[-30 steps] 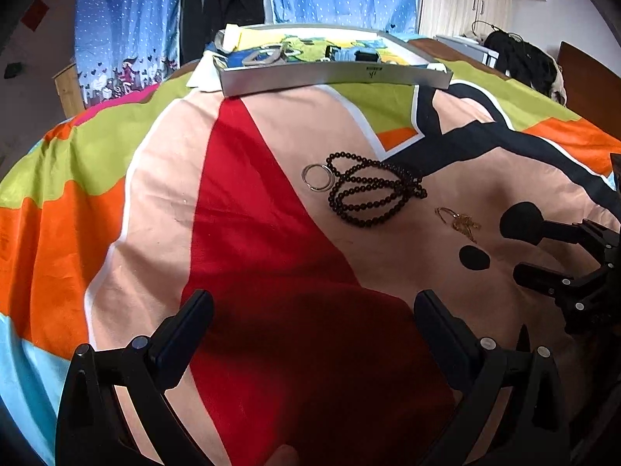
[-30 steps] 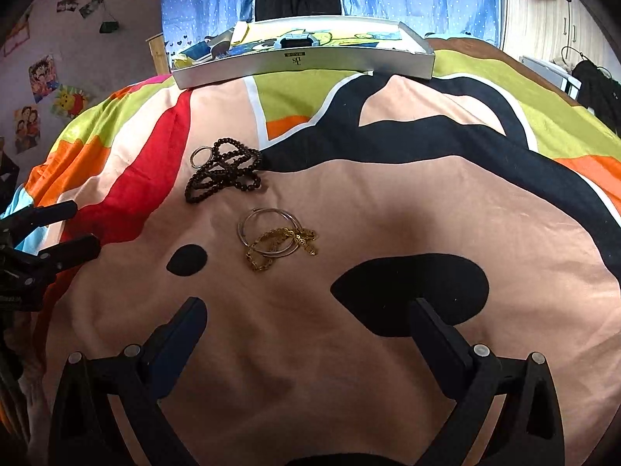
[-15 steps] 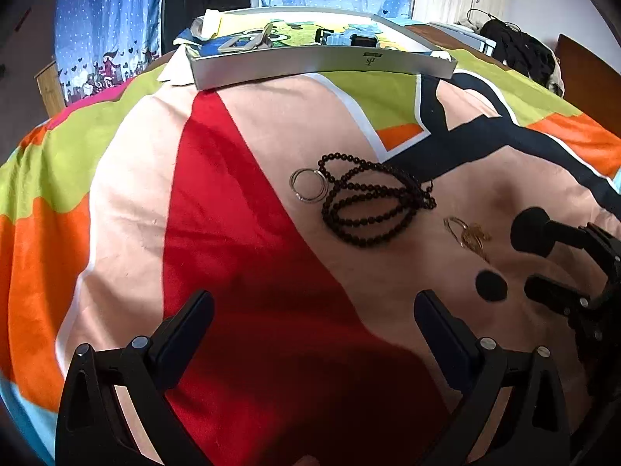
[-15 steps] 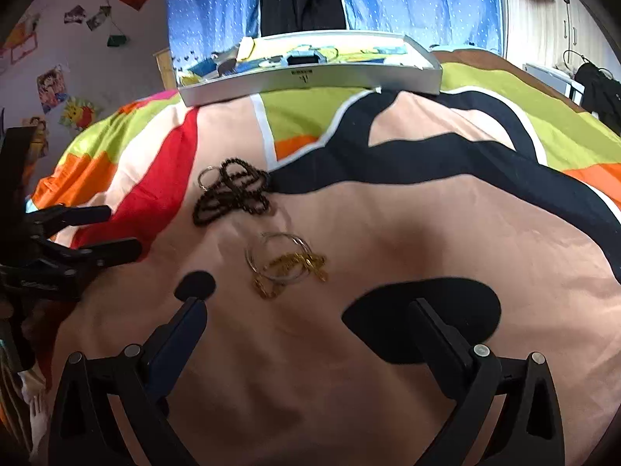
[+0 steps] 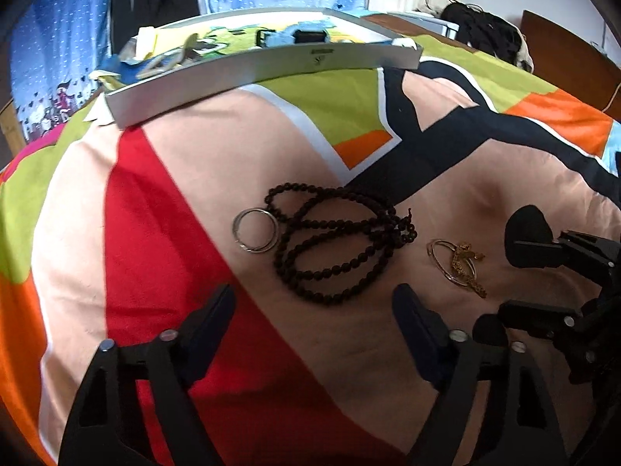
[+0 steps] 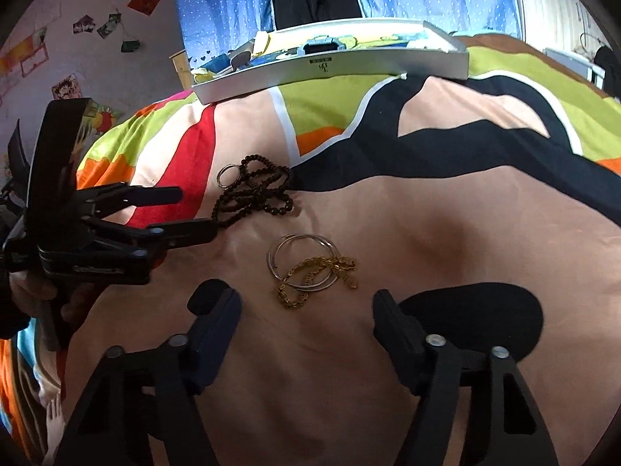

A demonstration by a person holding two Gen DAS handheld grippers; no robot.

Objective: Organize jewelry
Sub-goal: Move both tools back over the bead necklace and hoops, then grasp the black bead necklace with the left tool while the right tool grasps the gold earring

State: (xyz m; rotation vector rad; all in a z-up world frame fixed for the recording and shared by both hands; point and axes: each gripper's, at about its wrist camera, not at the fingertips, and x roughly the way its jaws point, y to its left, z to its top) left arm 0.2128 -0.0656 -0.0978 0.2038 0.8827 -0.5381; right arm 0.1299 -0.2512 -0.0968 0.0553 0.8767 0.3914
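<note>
The bed's bright patchwork cover (image 5: 163, 202) fills both views, a soft surface where small pieces lie flat and easy to reach. Along the top of each frame sits a shallow grey tray (image 5: 271, 68) with odds and ends in it, probably where the jewelry is meant to go.

In the centre of the left view lies the dark bead necklace (image 5: 337, 248), looped over itself, with a small silver ring (image 5: 255, 230) touching its left edge. To the lower right of it, apart from the beads, two silver hoops (image 6: 300, 262) lie with a gold chain (image 6: 316, 277) draped across them.

The left claw (image 5: 314, 318) hangs wide open just short of the beads, holding nothing; it looks lined up to take them. The right claw (image 6: 306, 318) is likewise spread and empty, close over the hoops and chain at lower centre of its view. Nothing from this cluster has been lifted yet.
</note>
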